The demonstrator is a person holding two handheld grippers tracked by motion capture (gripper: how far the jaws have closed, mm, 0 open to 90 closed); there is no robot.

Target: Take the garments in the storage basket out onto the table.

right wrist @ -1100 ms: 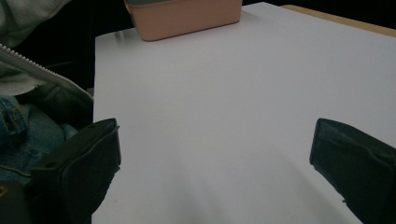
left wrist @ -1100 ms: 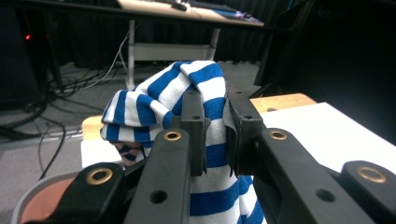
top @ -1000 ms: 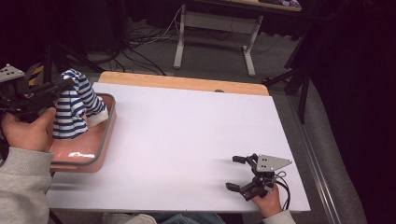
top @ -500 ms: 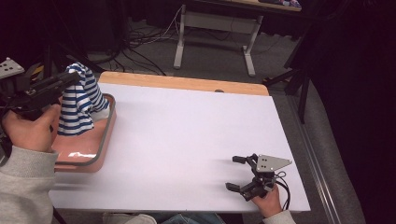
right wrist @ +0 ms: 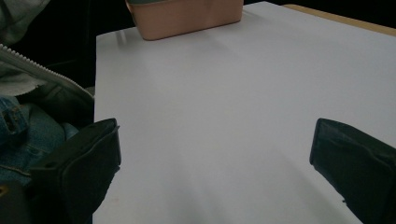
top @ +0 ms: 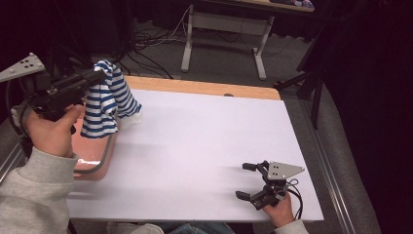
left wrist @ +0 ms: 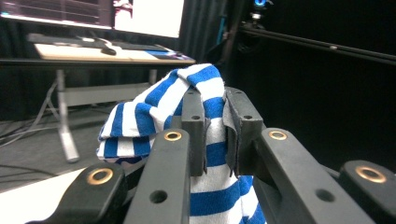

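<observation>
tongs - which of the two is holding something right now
The left tongs, raised over the pink tray, are shut on the blue-and-white striped cloth. The right tongs rest on the white table with jaws wide apart and empty.

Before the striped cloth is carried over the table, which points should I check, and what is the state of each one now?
1. Grip: left hand-held gripper shut on the blue-and-white striped cloth: ok.
2. Cloth lifted out of the pink tray: cannot tell; its lower edge hangs at the tray rim.
3. White table surface bare where the cloth would go: ok.
4. Right hand-held gripper open, holding nothing, at the near right edge: ok.
5. Cloth unfolded: not ok; it hangs bunched.
</observation>
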